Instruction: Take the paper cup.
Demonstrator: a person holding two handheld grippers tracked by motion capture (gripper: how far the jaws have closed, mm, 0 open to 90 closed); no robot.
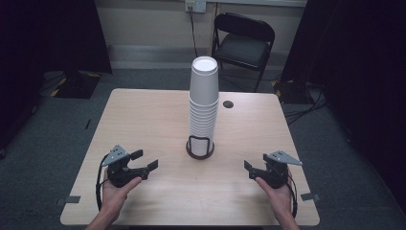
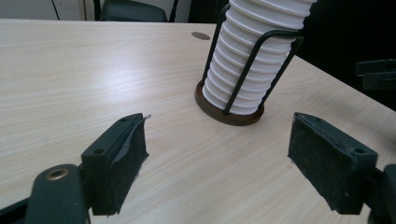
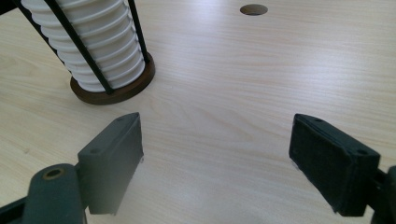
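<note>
The tall stack of white paper cups (image 1: 204, 108) stands in its wire holder (image 1: 199, 146) in the middle of the table (image 1: 143, 120). The left gripper (image 1: 144, 161) and right gripper (image 1: 251, 168) wait on either side with jaws spread wide and empty. To lift the top cup, I would come in slowly, pinch it softly, and pull straight up so the stack does not tip.

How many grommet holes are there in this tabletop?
1: a round grommet hole toward the table's far edge, just right of the stack of white paper cups. The stack could hide another behind it.

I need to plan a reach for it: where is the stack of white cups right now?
In the high view the stack of white cups stands upright in a wire holder at the table's middle, between and ahead of the two grippers, near the round cable hole.
</note>
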